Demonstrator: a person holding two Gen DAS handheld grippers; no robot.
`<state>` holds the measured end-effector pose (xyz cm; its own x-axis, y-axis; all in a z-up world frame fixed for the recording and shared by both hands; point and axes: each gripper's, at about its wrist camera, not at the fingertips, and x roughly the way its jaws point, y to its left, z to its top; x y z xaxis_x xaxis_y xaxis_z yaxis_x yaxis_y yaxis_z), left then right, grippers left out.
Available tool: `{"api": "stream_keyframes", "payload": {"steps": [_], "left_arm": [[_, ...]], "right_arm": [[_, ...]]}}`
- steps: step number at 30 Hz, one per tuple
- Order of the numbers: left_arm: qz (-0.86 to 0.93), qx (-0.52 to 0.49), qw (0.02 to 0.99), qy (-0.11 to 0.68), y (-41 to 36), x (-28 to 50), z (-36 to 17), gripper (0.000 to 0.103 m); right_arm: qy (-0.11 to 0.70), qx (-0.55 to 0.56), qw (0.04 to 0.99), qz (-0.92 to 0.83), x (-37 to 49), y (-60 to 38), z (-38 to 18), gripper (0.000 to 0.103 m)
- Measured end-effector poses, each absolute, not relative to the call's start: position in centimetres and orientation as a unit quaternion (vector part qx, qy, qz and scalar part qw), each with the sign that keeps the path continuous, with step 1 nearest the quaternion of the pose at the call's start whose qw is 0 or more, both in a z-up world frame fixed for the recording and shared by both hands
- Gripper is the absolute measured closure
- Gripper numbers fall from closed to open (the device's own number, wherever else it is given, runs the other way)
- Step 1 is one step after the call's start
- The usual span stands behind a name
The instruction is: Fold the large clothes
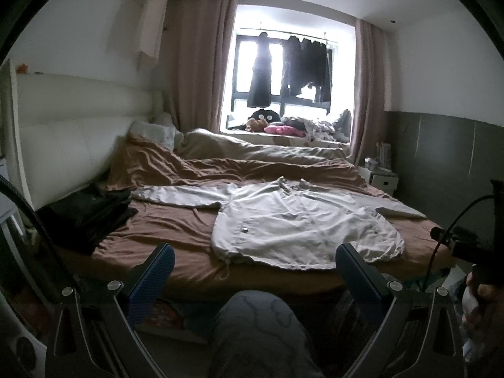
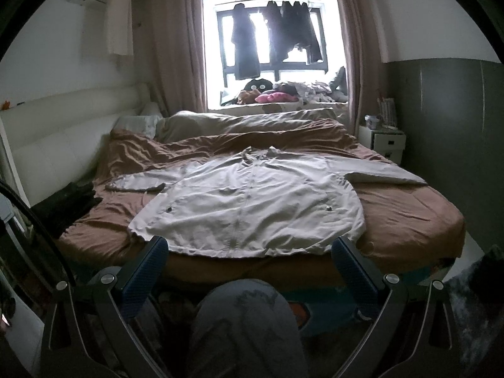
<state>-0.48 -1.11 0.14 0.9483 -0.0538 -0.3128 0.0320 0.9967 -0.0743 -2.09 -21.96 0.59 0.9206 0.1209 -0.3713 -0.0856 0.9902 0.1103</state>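
Jacket: spread flat, front up, on bed, hem at near edge | Handling: judged light, limp, wrinkles easily; pinch at sleeve cuffs or shoulders | Left claw, right claw: both apart, empty, short of bed.

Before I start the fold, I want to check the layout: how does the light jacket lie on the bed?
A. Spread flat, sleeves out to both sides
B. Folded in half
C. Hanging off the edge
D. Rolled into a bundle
A: the light jacket lies spread open on the brown sheet, one sleeve reaching to each side.
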Motion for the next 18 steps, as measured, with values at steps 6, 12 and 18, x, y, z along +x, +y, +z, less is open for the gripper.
{"api": "stream_keyframes", "payload": {"steps": [6, 12, 18], "left_arm": [[-0.021, -0.034, 0.987, 0.158, -1.0, -0.6, 0.2, 0.001], [-0.019, -0.041, 0.987, 0.157, -0.4, -0.4, -0.1, 0.001], [-0.020, -0.042, 0.986, 0.157, -0.1, -0.4, 0.0, 0.001]], "right_arm": [[0.193, 0.050, 0.978, 0.061, -1.9, -21.7, 0.3, 0.000], [0.194, 0.045, 0.978, 0.063, -1.7, -21.6, 0.2, 0.000], [0.196, 0.044, 0.978, 0.063, -1.7, -21.7, 0.2, 0.000]]}}
